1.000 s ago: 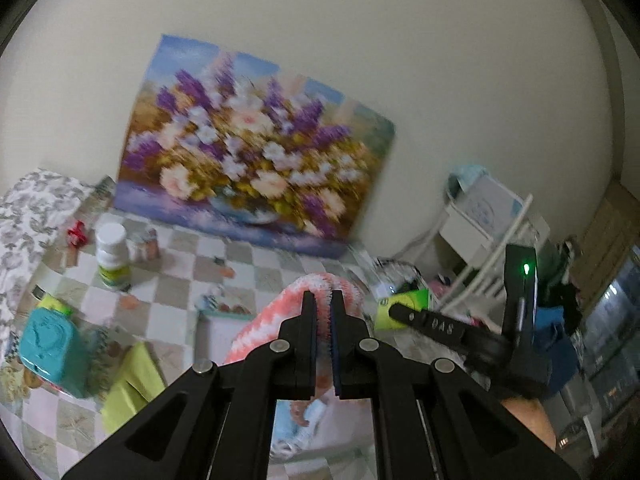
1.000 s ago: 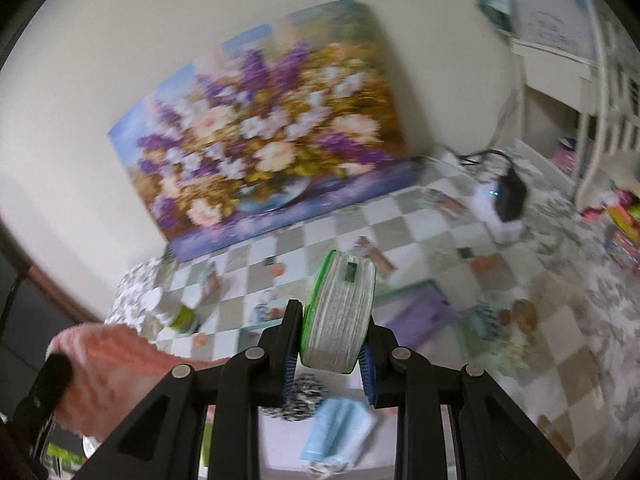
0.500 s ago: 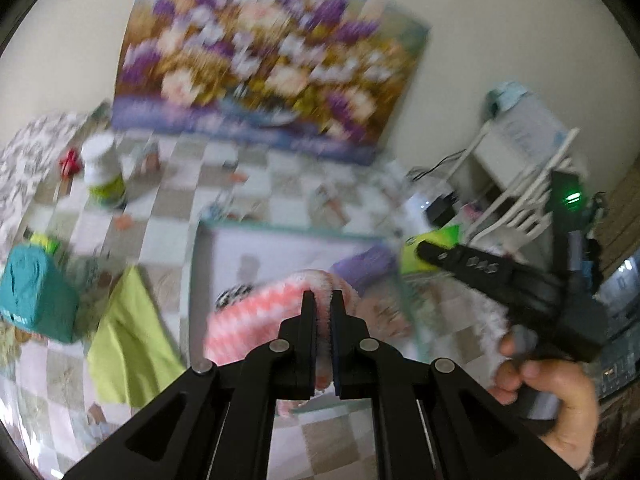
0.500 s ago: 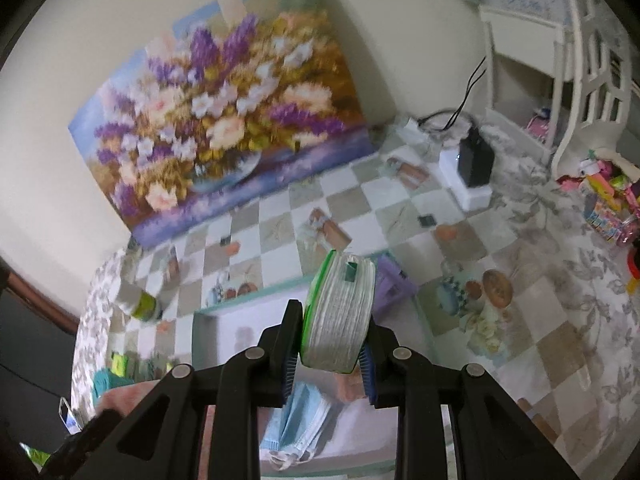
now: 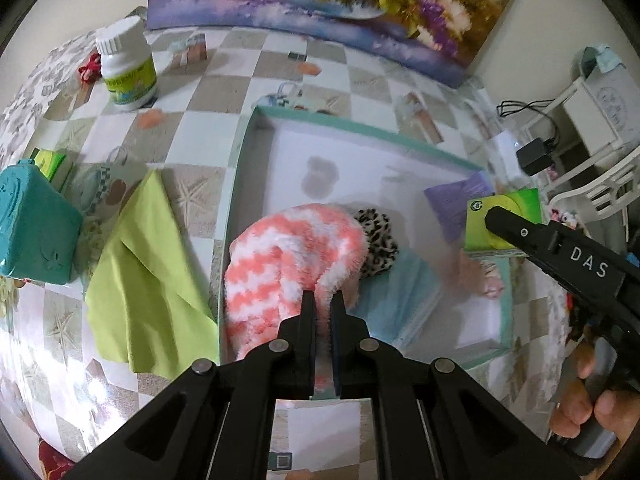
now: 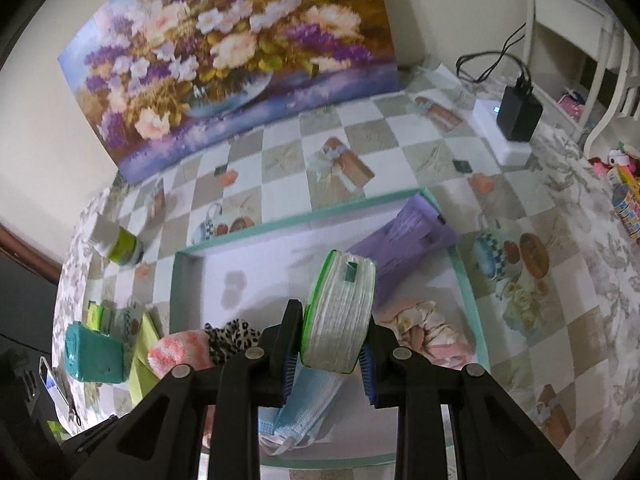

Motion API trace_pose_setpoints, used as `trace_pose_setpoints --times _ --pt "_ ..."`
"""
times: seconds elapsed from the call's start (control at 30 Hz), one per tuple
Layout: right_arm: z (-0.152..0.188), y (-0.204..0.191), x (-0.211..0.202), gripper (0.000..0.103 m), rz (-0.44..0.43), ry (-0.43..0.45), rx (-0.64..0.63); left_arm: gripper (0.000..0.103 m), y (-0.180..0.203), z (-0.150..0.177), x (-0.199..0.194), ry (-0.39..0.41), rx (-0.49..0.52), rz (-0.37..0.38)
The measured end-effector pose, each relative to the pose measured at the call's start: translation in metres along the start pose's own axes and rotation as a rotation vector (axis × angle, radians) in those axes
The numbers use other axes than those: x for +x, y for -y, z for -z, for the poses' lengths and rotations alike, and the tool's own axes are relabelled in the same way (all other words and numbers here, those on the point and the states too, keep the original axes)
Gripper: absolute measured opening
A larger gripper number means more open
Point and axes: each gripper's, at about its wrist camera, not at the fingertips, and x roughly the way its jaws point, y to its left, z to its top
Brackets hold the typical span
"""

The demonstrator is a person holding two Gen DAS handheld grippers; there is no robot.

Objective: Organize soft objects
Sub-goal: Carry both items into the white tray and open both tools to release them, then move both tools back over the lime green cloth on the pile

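Observation:
A white tray with a teal rim (image 5: 360,128) lies on the checkered tablecloth. My left gripper (image 5: 323,297) is shut on a pink-and-white fuzzy sock (image 5: 288,248), which hangs over the tray's left side beside a leopard-print piece (image 5: 378,236) and a blue face mask (image 5: 400,292). In the right wrist view my right gripper (image 6: 334,318) is shut on a green-edged tissue pack (image 6: 340,292) above the tray (image 6: 320,212). A purple packet (image 6: 412,232) and a pink floral cloth (image 6: 420,328) lie at the tray's right.
Left of the tray are a lime green cloth (image 5: 148,272), a teal box (image 5: 32,224) and a white bottle (image 5: 126,68). A flower painting (image 6: 228,52) leans on the wall behind. A black charger (image 6: 518,112) sits on a white block at the right.
Both grippers have sunk and tipped down toward the tray. The sock came down over the tray's left side. The tissue pack stays held, now lower over the tray.

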Motion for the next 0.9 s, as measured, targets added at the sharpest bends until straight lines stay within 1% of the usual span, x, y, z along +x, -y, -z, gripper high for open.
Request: trace_pose_setpoints --times 0.13,0.27,0.43,0.47,0.5,0.53,0.57,0.6,0.63,0.7,0.73,0.77,0.83,0.9 --pt "0.001 -0.001 0.009 0.029 0.010 -0.024 -0.006 0.006 0.005 0.000 0.007 -0.019 0.023 -0.014" --pt "0.001 0.000 0.011 0.029 0.014 -0.031 -0.007 0.006 0.017 0.006 0.014 -0.058 0.061 0.033" --pt "0.001 0.001 0.013 0.029 0.022 -0.037 -0.005 0.006 0.025 0.007 0.018 -0.074 0.100 0.023" --pt "0.001 0.000 0.014 0.030 0.026 -0.040 -0.006 0.008 0.025 0.007 0.017 -0.076 0.097 0.025" --pt "0.001 0.000 0.015 0.037 0.030 -0.043 -0.006 0.010 0.025 0.007 0.016 -0.076 0.094 0.025" --pt "0.001 0.001 0.015 0.050 0.036 -0.047 -0.006 0.019 0.025 0.006 0.014 -0.074 0.092 0.024" --pt "0.001 0.001 0.016 0.057 0.043 -0.050 -0.007 0.034 0.025 0.006 0.013 -0.071 0.089 0.023" --pt "0.001 0.000 0.016 0.064 0.053 -0.050 -0.010 0.041 0.024 0.006 0.011 -0.063 0.084 0.020" --pt "0.001 0.000 0.015 0.064 0.059 -0.047 -0.015 0.048 0.024 0.006 0.008 -0.054 0.080 0.017" --pt "0.001 -0.002 0.014 0.064 0.072 -0.041 -0.029 0.049 0.023 0.005 0.004 -0.046 0.078 0.021" --pt "0.001 -0.002 0.013 0.067 0.080 -0.039 -0.034 0.052 0.022 0.004 0.003 -0.043 0.076 0.025" --pt "0.001 -0.003 0.014 0.068 0.087 -0.040 -0.037 0.059 0.022 0.004 0.001 -0.041 0.068 0.038" --pt "0.000 -0.003 0.015 0.072 0.098 -0.044 -0.040 0.064 0.020 0.002 -0.003 -0.033 0.056 0.034" --pt "0.001 -0.001 0.017 0.073 0.109 -0.051 -0.039 0.065 0.016 0.000 -0.008 -0.017 0.041 0.035"
